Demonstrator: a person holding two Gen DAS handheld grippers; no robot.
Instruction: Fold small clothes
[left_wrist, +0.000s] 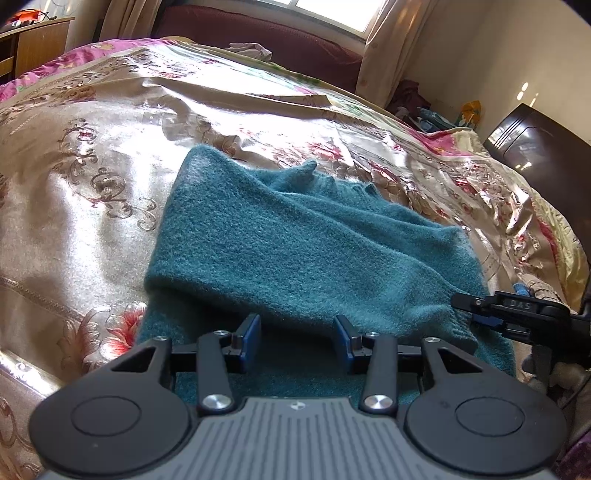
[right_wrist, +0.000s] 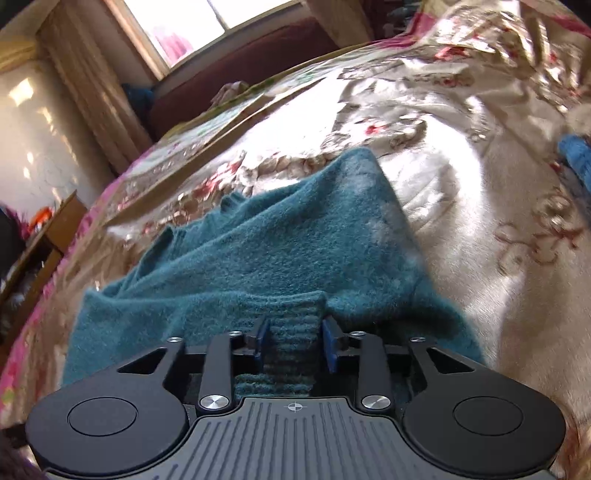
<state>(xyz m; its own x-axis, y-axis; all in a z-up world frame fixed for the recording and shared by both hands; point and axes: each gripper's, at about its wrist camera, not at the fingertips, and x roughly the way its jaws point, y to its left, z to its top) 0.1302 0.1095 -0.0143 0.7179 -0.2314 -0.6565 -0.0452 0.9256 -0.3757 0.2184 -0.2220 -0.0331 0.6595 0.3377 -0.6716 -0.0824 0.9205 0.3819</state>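
Observation:
A teal knitted sweater (left_wrist: 295, 243) lies folded on the bed's floral satin cover (left_wrist: 92, 177). My left gripper (left_wrist: 297, 341) hovers over the sweater's near folded edge; it is open, with its blue pads wide apart and only the knit below them. My right gripper (right_wrist: 294, 341) is at the sweater's (right_wrist: 258, 251) near side, with a ribbed teal cuff (right_wrist: 293, 317) running up between its blue pads. The pads flank the cuff without visibly squeezing it. In the left wrist view the right gripper (left_wrist: 466, 309) reaches in from the right edge at the sweater's corner.
The satin cover (right_wrist: 461, 206) is wrinkled around the sweater. A blue item (right_wrist: 576, 155) lies on the bed at the right. A dark cabinet (left_wrist: 535, 144) stands beyond the bed's right side and a wooden desk (left_wrist: 37, 44) at the far left. Curtains and a window lie behind the bed.

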